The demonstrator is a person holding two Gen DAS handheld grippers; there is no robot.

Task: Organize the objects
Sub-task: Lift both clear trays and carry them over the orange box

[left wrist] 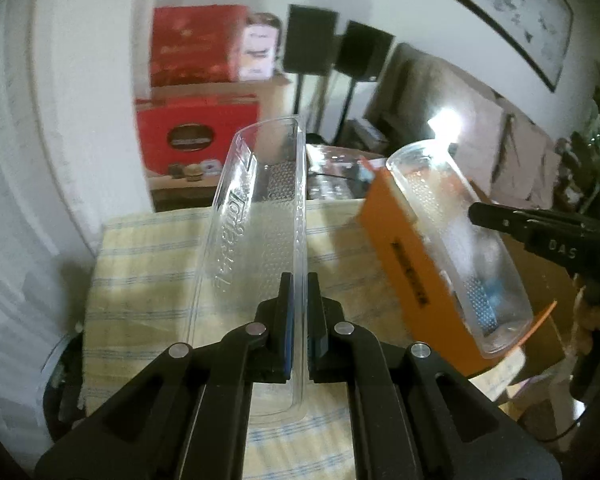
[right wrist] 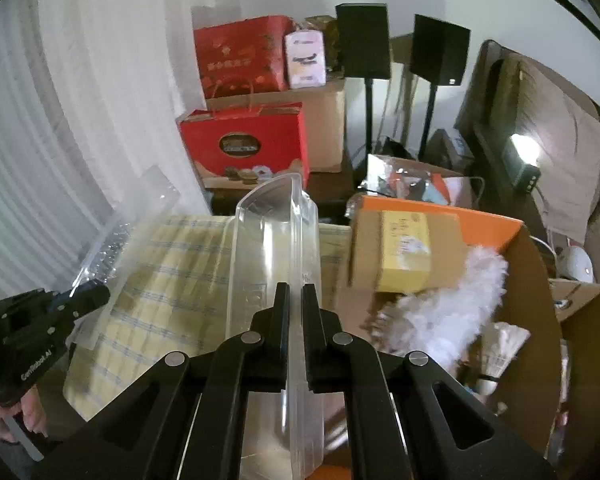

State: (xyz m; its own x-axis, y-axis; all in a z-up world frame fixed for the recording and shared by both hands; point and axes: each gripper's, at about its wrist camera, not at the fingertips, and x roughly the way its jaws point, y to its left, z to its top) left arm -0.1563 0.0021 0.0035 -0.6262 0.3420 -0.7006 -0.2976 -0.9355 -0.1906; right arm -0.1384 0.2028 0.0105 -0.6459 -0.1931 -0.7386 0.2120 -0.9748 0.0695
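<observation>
Grippers both tipped down toward the desk (left wrist: pixel 148 264), which has a yellow cloth with thin blue stripes, and both lifted clear of it. Left gripper (left wrist: pixel 294 280) has its jaws pinching the thin side wall of a long clear plastic tray with embossed lettering (left wrist: pixel 256 216). The wall runs straight up the slot between the two pads, and the tray sticks out ahead of the fingertips, off the cloth, tilted up at the far end. You can see a dimpled, bubbly texture along its bottom and raised script on one long side.

Right gripper (right wrist: pixel 296 292) is doing the same thing: jaws squeezed onto the edge of a second long clear plastic tray with rounded ends (right wrist: pixel 274 248), wall caught between the pads, the rest reaching forward over the cloth. From the left camera that second tray hangs in front of an orange-topped cardboard box (left wrist: pixel 404 256), catching a bright glare, with the right gripper's black fingers coming in from the side.

In the right camera's view, a bit of a hand (right wrist: pixel 8 412) shows at the bottom left, wrapped round the left gripper's handle. Beside the desk an open carton holds a white fluffy duster (right wrist: pixel 456 304) and a yellowish box (right wrist: pixel 406 252).
</observation>
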